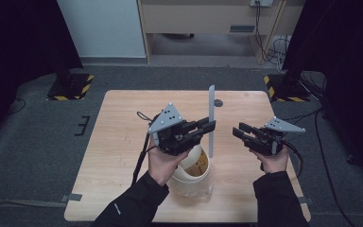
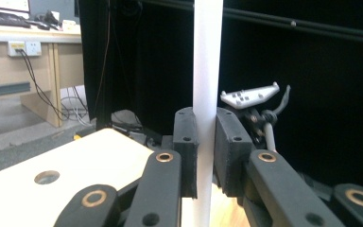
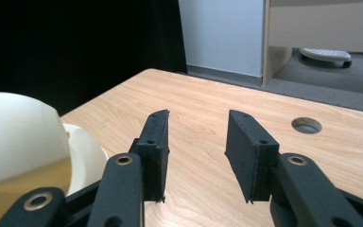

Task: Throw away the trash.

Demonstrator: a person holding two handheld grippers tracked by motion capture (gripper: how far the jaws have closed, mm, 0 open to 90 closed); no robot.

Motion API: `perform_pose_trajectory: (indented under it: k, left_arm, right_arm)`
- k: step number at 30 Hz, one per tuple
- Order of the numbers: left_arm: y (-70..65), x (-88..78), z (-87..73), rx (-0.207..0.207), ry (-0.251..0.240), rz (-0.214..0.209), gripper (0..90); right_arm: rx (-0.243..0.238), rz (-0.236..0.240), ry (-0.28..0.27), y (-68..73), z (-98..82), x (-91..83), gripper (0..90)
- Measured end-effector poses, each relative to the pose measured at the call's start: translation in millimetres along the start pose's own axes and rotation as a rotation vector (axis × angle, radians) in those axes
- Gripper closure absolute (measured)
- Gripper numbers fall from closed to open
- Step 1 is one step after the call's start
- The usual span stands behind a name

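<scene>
Your left gripper [image 1: 209, 126] clamps one white strip [image 1: 211, 120], held upright near mid-table. Your right gripper [image 1: 237, 132], just right of it, has its jaws parted and empty. One white cup [image 1: 194, 166] stands near you on one table [image 1: 123, 142] with one hole [image 1: 218, 102].

readable text: none | labels: none | numbers: none
</scene>
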State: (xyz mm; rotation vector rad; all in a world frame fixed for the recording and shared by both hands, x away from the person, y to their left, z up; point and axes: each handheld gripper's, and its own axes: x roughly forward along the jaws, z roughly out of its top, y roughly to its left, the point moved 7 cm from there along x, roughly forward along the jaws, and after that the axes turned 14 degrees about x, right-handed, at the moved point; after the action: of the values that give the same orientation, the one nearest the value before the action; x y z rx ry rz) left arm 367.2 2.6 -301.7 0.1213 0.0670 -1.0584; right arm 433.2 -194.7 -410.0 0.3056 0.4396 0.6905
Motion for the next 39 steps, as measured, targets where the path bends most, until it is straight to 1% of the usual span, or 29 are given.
perform_pose_trajectory:
  k: [2,5,6,7,11,12,14,15,16,17,18,19,20,21,22,25,27,30,31,32,34,35,37,38,39]
  left_arm:
    - [-4.1,-2.4,-8.2,0.019,0.019,-0.001,79.5]
    - [-6.0,-4.1,-15.5,0.033,0.034,0.006,79.5]
    - [-6.0,-4.1,-15.5,0.033,0.034,0.006,79.5]
    - [-6.7,-4.6,-21.0,0.048,0.047,0.012,79.5]
    - [-8.7,-3.6,-35.2,0.044,0.067,0.006,79.4]
    - [-8.7,-3.6,-35.2,0.044,0.067,0.006,79.4]
    - [-9.6,-2.7,-43.9,0.038,0.079,0.003,79.4]
    - [-9.6,-2.1,-52.3,0.026,0.090,0.001,79.4]
    - [-9.6,-2.1,-52.3,0.026,0.090,0.001,79.5]
    - [-9.7,-1.2,-59.6,0.017,0.101,0.000,79.4]
    - [-9.7,-1.2,-59.6,0.017,0.101,0.000,79.4]
    - [-10.7,-0.3,-65.3,0.014,0.114,-0.005,79.4]
    - [-10.7,-0.3,-65.3,0.014,0.114,-0.005,79.3]
    - [-12.2,0.5,-69.7,0.015,0.124,-0.009,79.2]
    - [-12.2,0.5,-69.7,0.015,0.124,-0.009,79.2]
    - [-13.9,1.8,-75.1,0.016,0.144,-0.017,79.1]
    - [-15.2,1.6,-78.3,0.007,0.152,-0.023,78.0]
    - [-14.7,0.2,-80.2,0.004,0.159,-0.018,76.0]
    - [-13.3,-2.1,-81.4,-0.009,0.161,-0.014,75.6]
    - [-13.3,-2.1,-81.4,-0.009,0.161,-0.014,75.1]
    - [-11.7,-5.4,-81.4,-0.014,0.159,-0.009,73.7]
    - [-10.2,-9.8,-81.0,-0.019,0.157,-0.003,71.7]
    - [-9.0,-15.3,-80.8,-0.018,0.158,0.001,69.4]
    - [-9.0,-15.3,-80.8,-0.018,0.158,0.001,67.7]
    - [-7.8,-21.9,-80.4,-0.017,0.160,0.007,64.8]
  right_arm:
    - [0.001,-0.006,-0.001,-2.2,-0.8,0.3,58.5]
    - [0.004,-0.013,0.003,-4.9,-2.4,0.6,58.0]
    - [0.004,-0.016,0.005,-5.7,-3.0,0.8,57.7]
    - [0.004,-0.018,0.007,-6.4,-3.7,1.2,57.6]
    - [0.002,-0.028,0.016,-9.2,-6.6,2.7,56.8]
    - [0.002,-0.028,0.016,-9.2,-6.6,2.7,56.8]
    - [0.002,-0.036,0.020,-11.9,-8.1,2.9,56.1]
    - [0.004,-0.037,0.021,-12.7,-8.4,2.8,56.0]
    - [0.004,-0.037,0.021,-12.7,-8.4,2.8,56.0]
    - [0.006,-0.042,0.022,-14.5,-9.3,3.0,55.5]
    - [0.005,-0.043,0.023,-15.6,-9.8,3.3,55.3]
    - [0.008,-0.046,0.025,-16.5,-10.5,3.5,55.1]
    - [0.008,-0.046,0.025,-16.5,-10.5,3.5,55.1]
    - [0.012,-0.049,0.030,-17.9,-11.9,4.1,54.8]
    - [0.012,-0.049,0.030,-17.9,-11.9,4.1,54.8]
    - [0.012,-0.054,0.037,-20.0,-13.9,5.0,54.0]
    - [0.016,-0.058,0.041,-21.3,-15.2,5.5,53.3]
    - [0.019,-0.058,0.041,-22.3,-15.5,5.3,53.1]
    - [0.018,-0.063,0.043,-23.2,-15.8,5.3,52.7]
    - [0.020,-0.063,0.043,-23.3,-15.9,5.4,52.5]
    - [0.019,-0.063,0.044,-23.6,-16.1,5.4,52.4]
    - [0.022,-0.064,0.046,-24.0,-16.7,5.7,51.8]
    - [0.022,-0.067,0.047,-25.2,-17.2,5.7,51.6]
    - [0.022,-0.067,0.047,-25.2,-17.2,5.7,51.6]
    - [0.027,-0.070,0.048,-26.3,-17.7,5.6,50.6]
